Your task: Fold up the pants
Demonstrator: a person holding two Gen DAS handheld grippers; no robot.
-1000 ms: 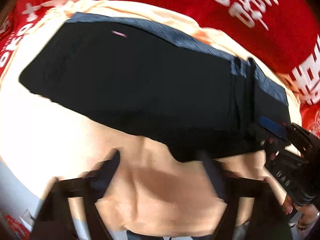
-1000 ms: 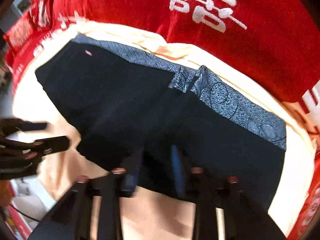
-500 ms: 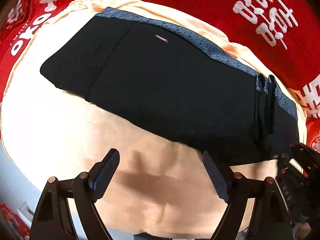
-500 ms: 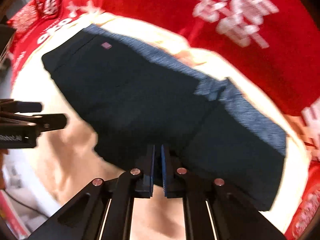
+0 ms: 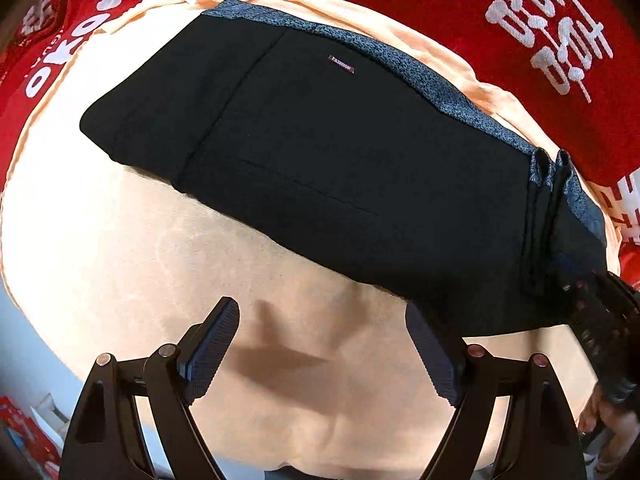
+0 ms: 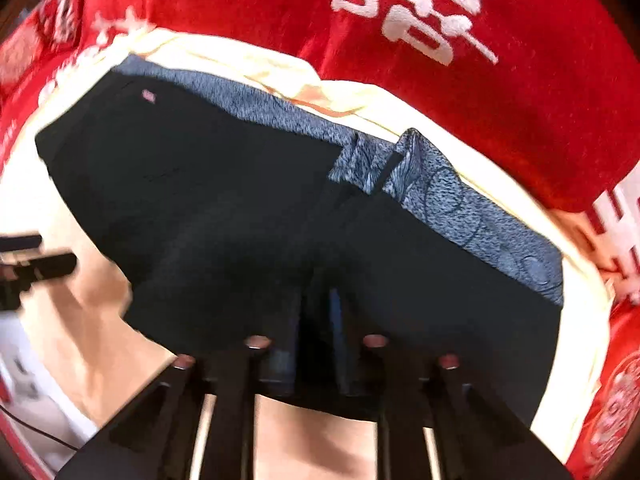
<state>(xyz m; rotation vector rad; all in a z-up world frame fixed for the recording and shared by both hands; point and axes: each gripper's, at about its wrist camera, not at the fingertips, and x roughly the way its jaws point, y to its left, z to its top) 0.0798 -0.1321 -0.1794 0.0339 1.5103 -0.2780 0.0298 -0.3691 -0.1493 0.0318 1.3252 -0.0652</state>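
2 grippers are mine, and the black pants (image 5: pixel 340 168) lie folded flat on a peach cloth (image 5: pixel 120 264), which is spread over a red cloth with white characters (image 5: pixel 540 20). In my left wrist view the pants run as a long band from 10 o'clock to 3 o'clock, their blue-grey patterned waistband (image 5: pixel 400 64) along the far edge and a small label (image 5: pixel 341 64) just below it. My left gripper (image 5: pixel 320 344) hangs with its jaws wide apart over bare peach cloth; the near hem passes just beyond my fingertips, and open cloth stretches toward 8 o'clock. My right gripper (image 6: pixel 316 320) is at the near edge of the pants at 6 o'clock in its own view; its fingers (image 6: pixel 340 332) stand slightly apart with dark fabric between them, but motion blur keeps me from telling whether they grip it. The same gripper (image 5: pixel 600 320) shows at 4 o'clock in the left view, against the pants' end.
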